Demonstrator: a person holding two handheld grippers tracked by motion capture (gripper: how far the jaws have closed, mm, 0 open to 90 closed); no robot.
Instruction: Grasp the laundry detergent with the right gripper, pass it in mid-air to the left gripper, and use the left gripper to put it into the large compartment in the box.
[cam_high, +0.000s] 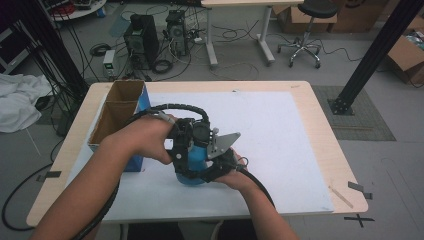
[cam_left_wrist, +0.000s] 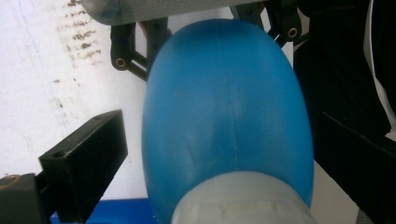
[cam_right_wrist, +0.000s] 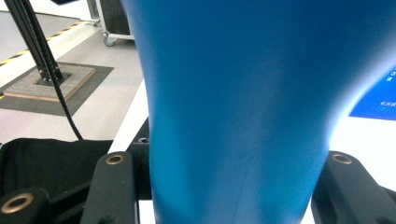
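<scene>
White sheeting covers the wooden table (cam_high: 320, 125), where we clamp the blue bottle (cam_high: 196, 165) in our right gripper (cam_high: 212, 170) near the front edge, our left gripper (cam_high: 182, 142) spread around it without pressing, an open cardboard box (cam_high: 117, 112) standing just to the left.
</scene>
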